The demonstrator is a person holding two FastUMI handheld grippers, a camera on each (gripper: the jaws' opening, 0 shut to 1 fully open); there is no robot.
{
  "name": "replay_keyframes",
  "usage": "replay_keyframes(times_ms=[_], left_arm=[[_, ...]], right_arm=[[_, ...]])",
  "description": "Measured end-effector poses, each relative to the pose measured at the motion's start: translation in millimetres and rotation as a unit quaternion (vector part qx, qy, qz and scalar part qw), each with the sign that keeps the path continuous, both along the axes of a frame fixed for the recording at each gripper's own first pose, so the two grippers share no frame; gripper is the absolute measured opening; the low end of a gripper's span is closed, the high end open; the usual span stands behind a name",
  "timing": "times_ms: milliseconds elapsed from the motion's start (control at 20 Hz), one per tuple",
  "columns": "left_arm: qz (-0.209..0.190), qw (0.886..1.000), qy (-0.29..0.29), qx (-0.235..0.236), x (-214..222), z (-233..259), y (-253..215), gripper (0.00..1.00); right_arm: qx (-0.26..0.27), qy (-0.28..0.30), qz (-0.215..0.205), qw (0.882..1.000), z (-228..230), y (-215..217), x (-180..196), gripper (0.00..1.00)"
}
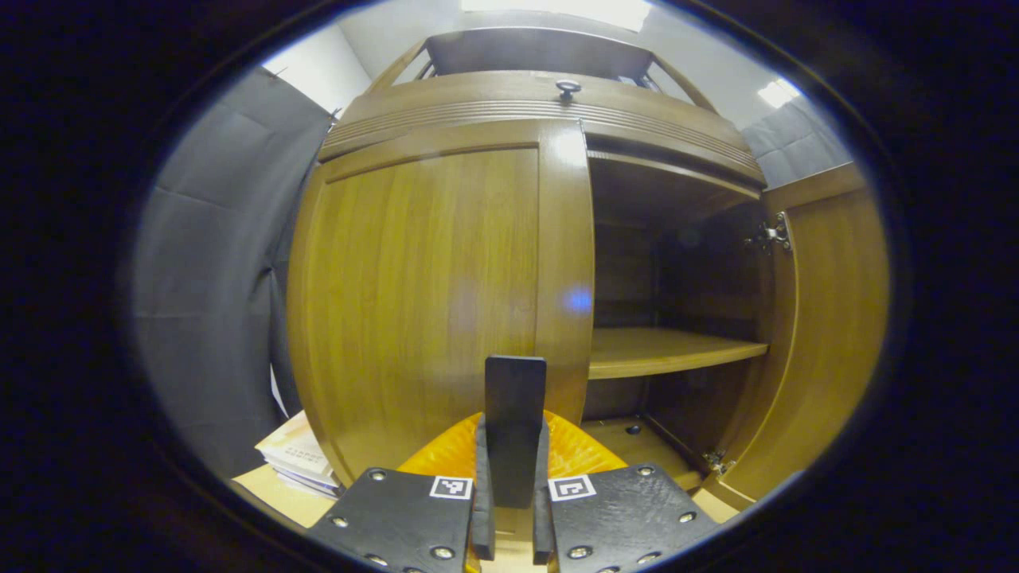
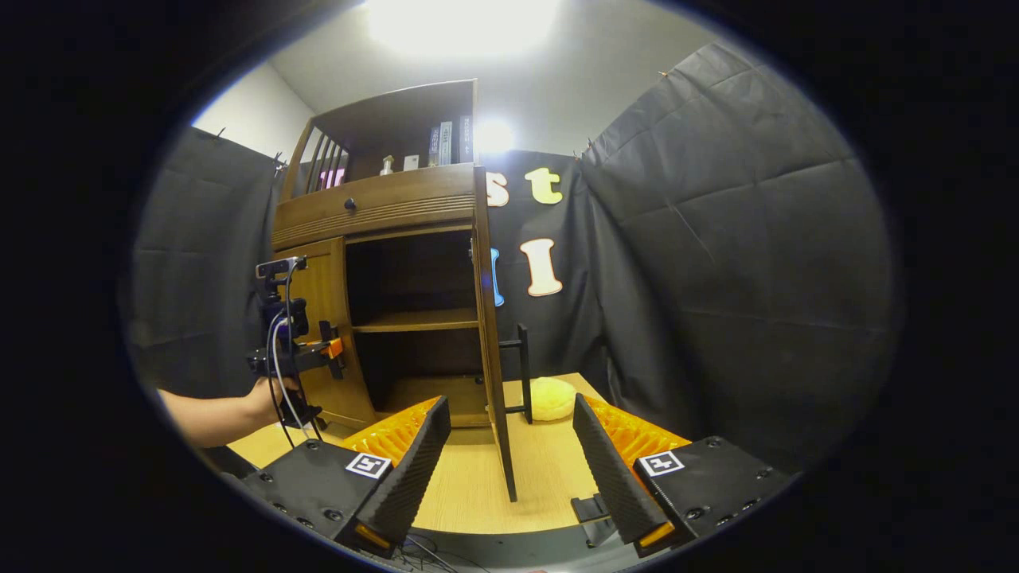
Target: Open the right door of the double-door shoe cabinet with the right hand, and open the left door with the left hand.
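Note:
The wooden shoe cabinet fills the left gripper view. Its left door [image 1: 422, 302] lies flush and closed. The right door [image 1: 828, 334] is swung wide, baring a shelf [image 1: 669, 350]. My left gripper [image 1: 513, 485] is shut on the left door's black vertical handle [image 1: 515, 398]. In the right gripper view my right gripper [image 2: 509, 469] is open, low over the table, its fingers apart on either side of the open right door [image 2: 487, 318], seen edge-on, touching nothing. That door's black handle [image 2: 523, 370] sticks out just beyond. The left gripper [image 2: 330, 348], held by a hand [image 2: 267, 394], sits at the left door [image 2: 322, 318].
A pale yellow round object [image 2: 551, 398] lies on the wooden table [image 2: 549, 477] behind the open door. A stack of books [image 1: 294, 458] sits left of the cabinet. A drawer with a dark knob [image 1: 568, 87] runs above the doors. Black cloth walls close in both sides.

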State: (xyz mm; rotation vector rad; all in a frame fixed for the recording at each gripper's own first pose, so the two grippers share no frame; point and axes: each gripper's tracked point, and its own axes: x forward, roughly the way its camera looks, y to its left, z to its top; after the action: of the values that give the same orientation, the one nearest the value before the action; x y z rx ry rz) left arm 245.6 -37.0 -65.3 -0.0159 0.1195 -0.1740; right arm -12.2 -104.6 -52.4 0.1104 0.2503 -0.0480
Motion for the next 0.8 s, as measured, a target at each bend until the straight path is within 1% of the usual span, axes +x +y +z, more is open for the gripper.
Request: replay_keyframes(times_ms=[50, 100, 400, 450, 500, 550, 650, 700, 800], left_arm=[[-0.001, 1.0, 0.0, 0.0, -6.1, -0.3, 2.4, 0.22], [-0.002, 1.0, -0.001, 0.0, -10.3, 1.1, 4.5, 0.21], [-0.01, 1.0, 0.004, 0.0, -30.5, 2.9, 15.7, 0.21], [-0.009, 1.0, 0.004, -0.001, -35.5, 3.1, 18.6, 0.21], [-0.008, 1.0, 0.002, -0.002, -38.4, 4.2, 21.4, 0.21], [-0.006, 1.0, 0.003, -0.003, -39.4, 5.4, 21.2, 0.21], [-0.007, 1.0, 0.003, -0.005, -43.0, 10.9, 25.0, 0.2], [-0.007, 1.0, 0.004, -0.009, -44.2, 14.5, 26.2, 0.2], [-0.007, 1.0, 0.006, -0.013, -45.5, 18.2, 29.5, 0.21]], right_arm=[[-0.001, -0.003, 0.003, 1.0, 0.7, 2.5, 1.3, 0.97], [-0.002, -0.006, 0.006, 1.0, 0.1, 4.7, 1.6, 0.92], [0.005, -0.009, 0.017, 1.0, -3.4, 19.4, 1.2, 0.92], [0.001, -0.01, 0.019, 1.0, -3.1, 20.9, 1.9, 0.97], [-0.003, -0.011, 0.019, 1.0, -2.6, 21.4, 1.8, 0.92], [-0.004, -0.016, 0.02, 1.0, 0.2, 22.9, 2.6, 0.97], [-0.001, -0.025, 0.02, 0.999, 5.6, 27.1, 5.9, 0.97], [0.002, -0.026, 0.021, 0.999, 4.7, 29.9, 7.2, 0.92], [0.008, -0.027, 0.027, 0.999, 4.5, 37.8, 10.1, 0.92]])
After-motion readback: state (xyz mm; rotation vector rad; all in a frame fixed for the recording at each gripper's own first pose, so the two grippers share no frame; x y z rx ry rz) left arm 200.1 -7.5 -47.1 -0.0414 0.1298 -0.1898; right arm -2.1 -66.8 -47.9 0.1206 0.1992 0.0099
